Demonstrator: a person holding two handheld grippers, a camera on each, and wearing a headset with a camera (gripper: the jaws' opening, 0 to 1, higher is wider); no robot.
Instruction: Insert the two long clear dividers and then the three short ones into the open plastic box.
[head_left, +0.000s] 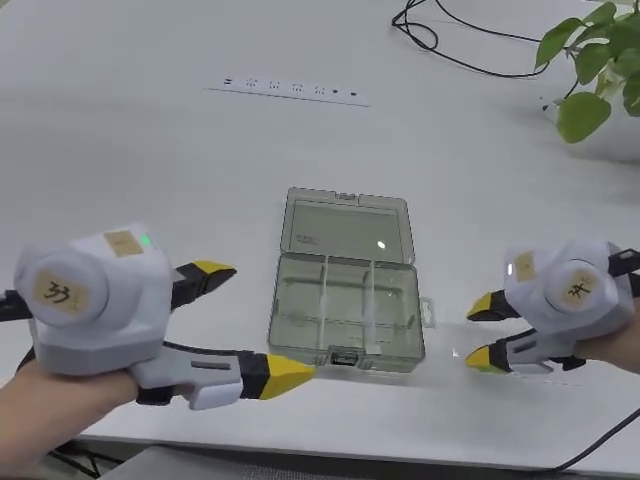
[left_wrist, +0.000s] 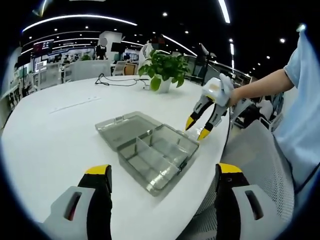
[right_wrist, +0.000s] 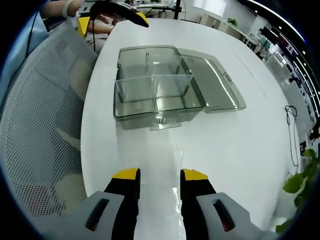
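Note:
The clear plastic box (head_left: 345, 315) lies open mid-table, its lid (head_left: 348, 228) folded flat on the far side. Clear dividers stand in its base and split it into several compartments (right_wrist: 150, 90). My left gripper (head_left: 252, 320) is open wide, to the left of the box and off the table surface; the box (left_wrist: 152, 155) lies ahead of its jaws. My right gripper (head_left: 480, 331) is open to the right of the box. A faint clear strip (right_wrist: 165, 160) seems to lie on the table just ahead of its jaws, and whether it is a divider is hard to tell.
A white power strip (head_left: 290, 90) lies at the back, black cables (head_left: 440, 40) run at the far right, and a green plant (head_left: 595, 70) stands in the corner. The table's front edge runs just under both grippers. A mesh chair (right_wrist: 45, 125) stands beside the table.

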